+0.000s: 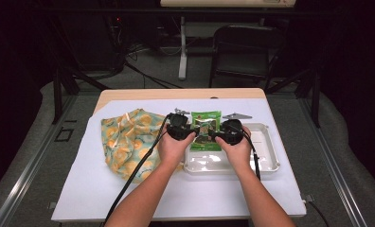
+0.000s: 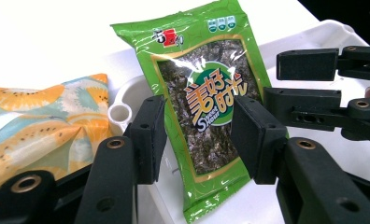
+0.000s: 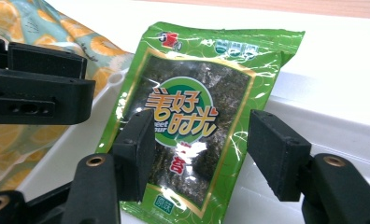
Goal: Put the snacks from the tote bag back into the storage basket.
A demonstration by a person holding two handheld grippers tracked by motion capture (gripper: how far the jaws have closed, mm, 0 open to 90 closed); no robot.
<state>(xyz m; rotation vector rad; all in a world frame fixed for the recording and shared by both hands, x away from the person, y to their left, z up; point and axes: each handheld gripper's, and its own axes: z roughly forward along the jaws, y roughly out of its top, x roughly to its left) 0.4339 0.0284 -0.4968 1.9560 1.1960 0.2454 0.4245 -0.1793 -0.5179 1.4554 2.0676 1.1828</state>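
Observation:
A green seaweed snack packet (image 1: 206, 124) leans on the far rim of a white plastic tray (image 1: 266, 161). My left gripper (image 1: 195, 134) comes at it from the left and my right gripper (image 1: 215, 135) from the right. In the left gripper view the packet (image 2: 206, 93) lies just beyond the left gripper (image 2: 199, 135), whose jaws stand apart. In the right gripper view the right gripper (image 3: 202, 154) is likewise open before the packet (image 3: 192, 93). I cannot see any pad pressing on the packet.
A crumpled cloth with an orange-slice print (image 1: 129, 142) lies left of the tray on the white table cover (image 1: 176, 194). Cables trail from both grippers toward the near edge. A dark chair (image 1: 242, 47) and a desk leg (image 1: 182, 47) stand beyond the table.

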